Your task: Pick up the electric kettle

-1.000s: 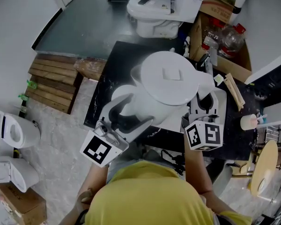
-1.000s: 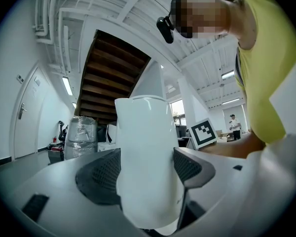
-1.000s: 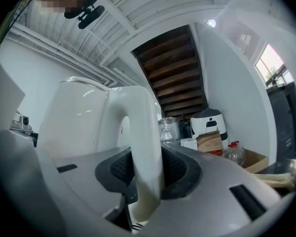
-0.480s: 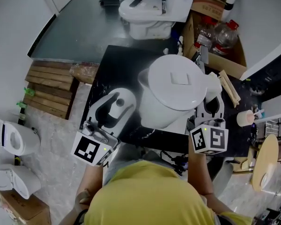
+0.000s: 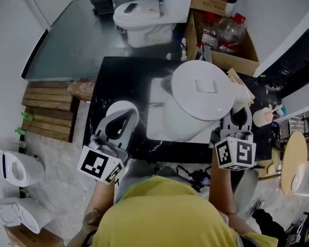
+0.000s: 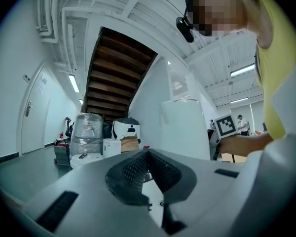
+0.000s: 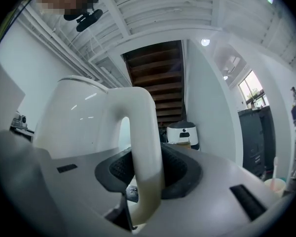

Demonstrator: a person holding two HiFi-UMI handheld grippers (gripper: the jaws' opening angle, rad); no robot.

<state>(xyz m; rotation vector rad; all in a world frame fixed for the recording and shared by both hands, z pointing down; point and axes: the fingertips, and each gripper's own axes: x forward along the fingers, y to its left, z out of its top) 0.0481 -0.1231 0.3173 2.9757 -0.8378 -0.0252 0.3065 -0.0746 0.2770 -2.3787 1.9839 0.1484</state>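
The white electric kettle (image 5: 201, 99) hangs over the black table (image 5: 118, 81), seen from above with its round lid up. My right gripper (image 5: 239, 118) is shut on the kettle's curved handle (image 7: 145, 152), which runs up between the dark pads; the kettle body (image 7: 84, 122) fills the left of the right gripper view. My left gripper (image 5: 121, 112) stands apart to the kettle's left. Its jaws have just been closing with nothing between them and are shut (image 6: 149, 154). From the left gripper view the kettle (image 6: 185, 127) stands ahead to the right.
A white appliance (image 5: 139, 14) and a cardboard box with bottles (image 5: 221, 35) stand beyond the table. A wooden pallet (image 5: 46, 112) lies on the floor at left. A small cup (image 5: 260, 117) and wooden sticks (image 5: 242, 86) sit at the table's right end.
The left gripper has drawn back from the kettle's left side and its jaws have closed empty. The kettle has shifted right with the right gripper on its handle.
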